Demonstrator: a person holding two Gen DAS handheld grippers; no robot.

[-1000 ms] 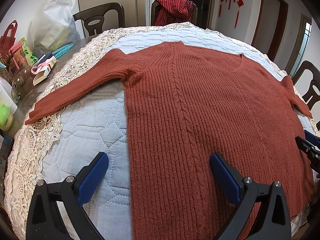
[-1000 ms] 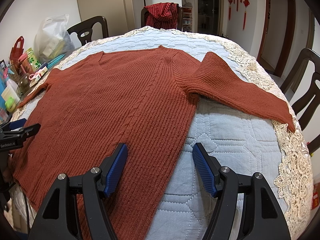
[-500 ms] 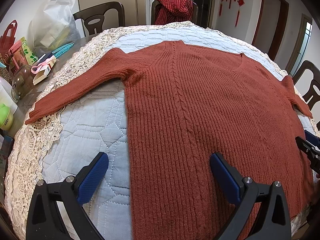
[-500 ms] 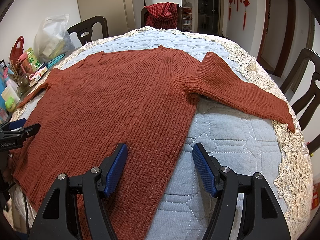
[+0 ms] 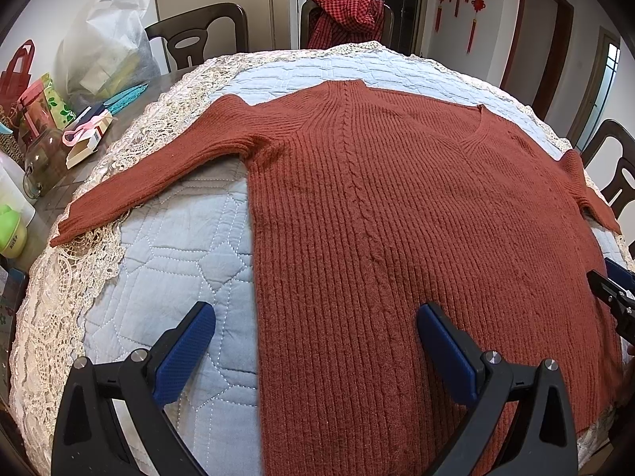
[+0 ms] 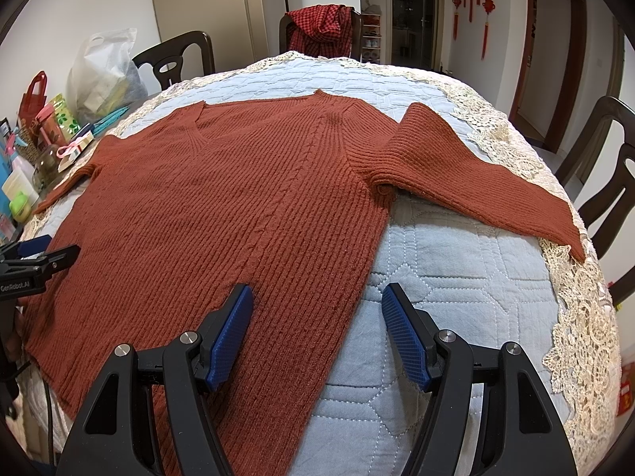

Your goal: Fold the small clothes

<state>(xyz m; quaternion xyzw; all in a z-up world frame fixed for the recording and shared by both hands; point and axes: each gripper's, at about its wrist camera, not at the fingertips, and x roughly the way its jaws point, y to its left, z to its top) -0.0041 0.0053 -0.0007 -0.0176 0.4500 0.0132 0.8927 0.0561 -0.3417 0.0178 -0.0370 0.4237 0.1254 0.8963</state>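
A rust-red ribbed sweater (image 5: 397,214) lies spread flat, front up, on a pale blue quilted cover (image 5: 174,261) that tops a round table edged with cream lace (image 5: 59,301); every place below is given relative to that sweater. Its V-neck (image 6: 196,139) points toward the near hem, and both sleeves are stretched outward, the left sleeve (image 5: 151,182) running off the body across the quilt until its cuff rests on the lace, the right sleeve (image 6: 476,174) doing the same on the opposite side. The left gripper (image 5: 313,341) hangs low over the sweater's left side seam near the hem, its blue-padded fingers spread wide, one pad above bare quilt and the other above the knit, gripping nothing. The right gripper (image 6: 317,325) sits likewise at the sweater's right side seam, jaws apart and empty, with one pad over the knit and one over the quilt. Whether either tool's pads touch the fabric cannot be told. Beyond the left cuff stand a glass jar (image 5: 43,162), a white plastic bag (image 5: 107,39) and a red gift bag (image 5: 18,71). Past the neckline, a red checked garment (image 6: 321,25) hangs over the back of a dark chair (image 6: 174,61) row.
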